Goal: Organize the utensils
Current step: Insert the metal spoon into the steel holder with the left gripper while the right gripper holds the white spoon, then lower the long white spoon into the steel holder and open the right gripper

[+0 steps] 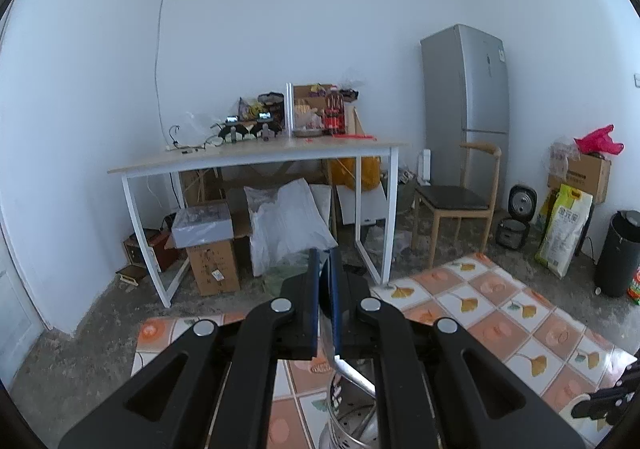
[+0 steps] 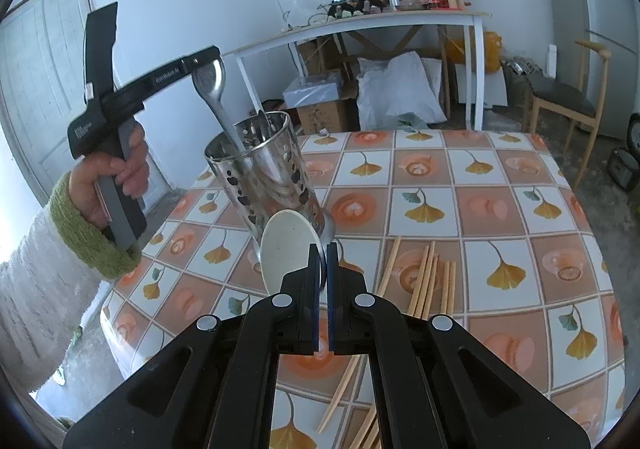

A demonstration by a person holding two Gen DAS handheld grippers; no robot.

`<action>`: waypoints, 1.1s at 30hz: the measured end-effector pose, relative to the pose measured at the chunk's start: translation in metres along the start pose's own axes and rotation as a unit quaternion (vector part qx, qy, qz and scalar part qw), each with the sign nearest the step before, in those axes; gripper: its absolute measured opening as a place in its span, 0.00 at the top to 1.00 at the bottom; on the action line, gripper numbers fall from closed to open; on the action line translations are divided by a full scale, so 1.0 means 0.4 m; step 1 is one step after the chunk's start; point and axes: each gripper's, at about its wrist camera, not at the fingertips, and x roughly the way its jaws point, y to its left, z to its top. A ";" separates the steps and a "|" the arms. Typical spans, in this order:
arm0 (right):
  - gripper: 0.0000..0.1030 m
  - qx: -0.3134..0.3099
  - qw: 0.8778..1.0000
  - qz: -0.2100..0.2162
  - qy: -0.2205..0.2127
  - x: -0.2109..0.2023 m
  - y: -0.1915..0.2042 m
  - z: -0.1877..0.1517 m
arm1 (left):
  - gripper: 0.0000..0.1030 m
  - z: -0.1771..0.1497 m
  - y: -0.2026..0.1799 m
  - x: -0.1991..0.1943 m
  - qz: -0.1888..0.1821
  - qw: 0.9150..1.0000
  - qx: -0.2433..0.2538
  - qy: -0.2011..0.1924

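Observation:
A perforated steel utensil holder [image 2: 264, 169] stands on the tiled tablecloth [image 2: 480, 209]. My left gripper [image 2: 206, 57], held by a hand in a green cuff, is shut on the bowl end of a metal spoon [image 2: 216, 105]. The spoon's handle slants down into the holder. In the left wrist view the left gripper [image 1: 325, 253] points level over the holder [image 1: 352, 423], and the spoon [image 1: 352, 371] shows below its pads. My right gripper [image 2: 323, 249] is shut on the rim of a white oval ceramic piece [image 2: 288, 245] in front of the holder. Several wooden chopsticks [image 2: 428, 281] lie to the right.
A dark utensil tip [image 2: 262, 115] sticks out at the holder's far side. Beyond the table stand a white-legged desk [image 1: 256, 157] with clutter and boxes under it, a wooden chair [image 1: 456, 201] and a grey fridge [image 1: 466, 101].

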 end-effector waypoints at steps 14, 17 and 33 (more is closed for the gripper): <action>0.99 0.000 1.000 0.004 0.002 -0.003 0.006 -0.006 | 0.95 -0.074 -0.020 0.044 -0.018 0.997 0.004 0.070; 0.99 0.000 1.000 0.004 0.002 -0.003 0.006 -0.006 | 0.95 -0.087 -0.017 0.058 -0.019 0.996 -0.002 0.084; 0.99 -0.005 0.999 0.001 -0.032 -0.041 0.012 0.055 | 0.76 -0.075 0.012 0.026 -0.035 0.995 -0.025 0.085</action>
